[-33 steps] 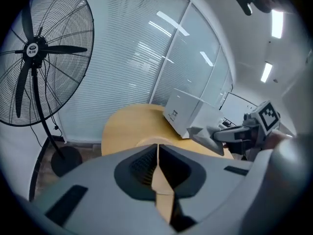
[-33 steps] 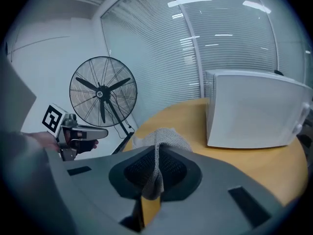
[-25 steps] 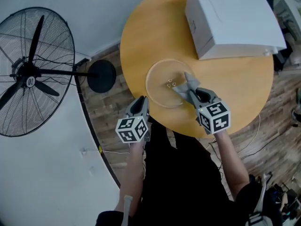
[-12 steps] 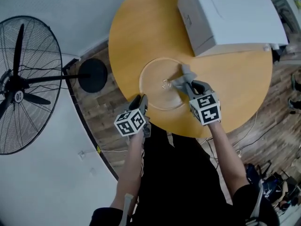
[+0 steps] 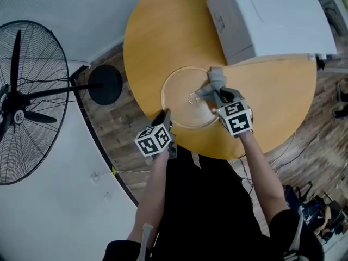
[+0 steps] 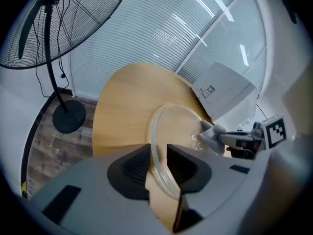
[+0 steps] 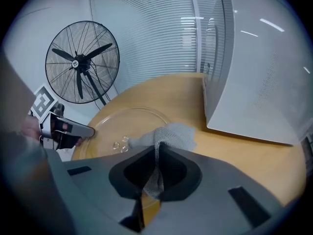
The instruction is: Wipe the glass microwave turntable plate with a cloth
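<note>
While you look down through the head view, the clear round glass turntable plate [image 5: 182, 105] lies flat on the round wooden worktop [image 5: 157, 37], just in front of the white microwave oven [image 5: 272, 15]. Your left claw [image 5: 165, 115] sits at the plate's near-left rim. Your right claw [image 5: 218, 94] is over the far-right edge, pinching the grey mesh cloth [image 5: 213, 79], which drapes onto the rim and the wood beside it. So the plate's bare face lies to the left of the cloth and back toward you. By my judgement, that is the way your wiping stroke has to run.

From the left gripper view, the jaws are closing, with the plate's thick rim running straight through the gap between them. Slivers of space show on both sides, so the pads do not seem to press on it. The rest of the plate stretches away from this claw, toward the cloth on the far side.

From the right gripper view, the jaws are pressed together on a fold of the cloth, and its free end spreads ahead over the rim. The plate's centre, marked by three small glass bumps [image 7: 120, 143], lies ahead and to the left, between this claw and your left one.
</note>
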Motion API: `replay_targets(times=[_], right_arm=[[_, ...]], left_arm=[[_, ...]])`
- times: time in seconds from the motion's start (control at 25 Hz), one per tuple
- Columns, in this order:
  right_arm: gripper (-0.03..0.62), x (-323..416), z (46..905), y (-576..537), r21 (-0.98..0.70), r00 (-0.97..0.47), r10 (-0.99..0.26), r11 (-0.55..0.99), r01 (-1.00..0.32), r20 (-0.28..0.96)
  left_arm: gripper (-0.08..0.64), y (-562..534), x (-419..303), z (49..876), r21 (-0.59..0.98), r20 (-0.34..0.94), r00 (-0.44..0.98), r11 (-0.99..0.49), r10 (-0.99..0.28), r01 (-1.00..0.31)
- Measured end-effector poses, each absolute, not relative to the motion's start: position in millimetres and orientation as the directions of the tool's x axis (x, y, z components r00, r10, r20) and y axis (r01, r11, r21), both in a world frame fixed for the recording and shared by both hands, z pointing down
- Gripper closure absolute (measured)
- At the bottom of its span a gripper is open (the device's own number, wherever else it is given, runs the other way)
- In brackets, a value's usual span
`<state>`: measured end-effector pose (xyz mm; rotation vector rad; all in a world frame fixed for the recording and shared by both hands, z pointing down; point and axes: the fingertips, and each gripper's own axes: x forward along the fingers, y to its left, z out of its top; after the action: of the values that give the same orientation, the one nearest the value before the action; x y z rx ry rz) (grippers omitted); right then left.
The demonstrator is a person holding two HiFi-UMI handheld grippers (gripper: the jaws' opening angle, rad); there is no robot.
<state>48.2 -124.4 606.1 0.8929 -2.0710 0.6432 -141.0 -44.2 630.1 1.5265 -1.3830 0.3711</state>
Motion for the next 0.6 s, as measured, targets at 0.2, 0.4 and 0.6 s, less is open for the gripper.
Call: replay_targets(times=[0.2, 0.4, 0.6], right_arm=[[0.565, 43, 614, -130, -0.139, -0.446, -0.358, 0.632, -0.763, 0.820], [0.563, 40, 623, -138, -0.104, -0.428, -0.351, 0.660, -0.744, 0.833], [0.563, 35, 627, -149, -0.095, -0.425, -0.353, 0.666, -0.740, 0.833]], left_arm=[[0.482, -43, -143, 631, 0.449, 0.773, 0.298, 0.151, -0.560, -0.881], [0.497, -43, -145, 631, 0.464, 0.767, 0.304, 0.161, -0.566, -0.871], [0.502, -43, -144, 632, 0.478, 0.757, 0.323, 0.144, -0.567, -0.867]])
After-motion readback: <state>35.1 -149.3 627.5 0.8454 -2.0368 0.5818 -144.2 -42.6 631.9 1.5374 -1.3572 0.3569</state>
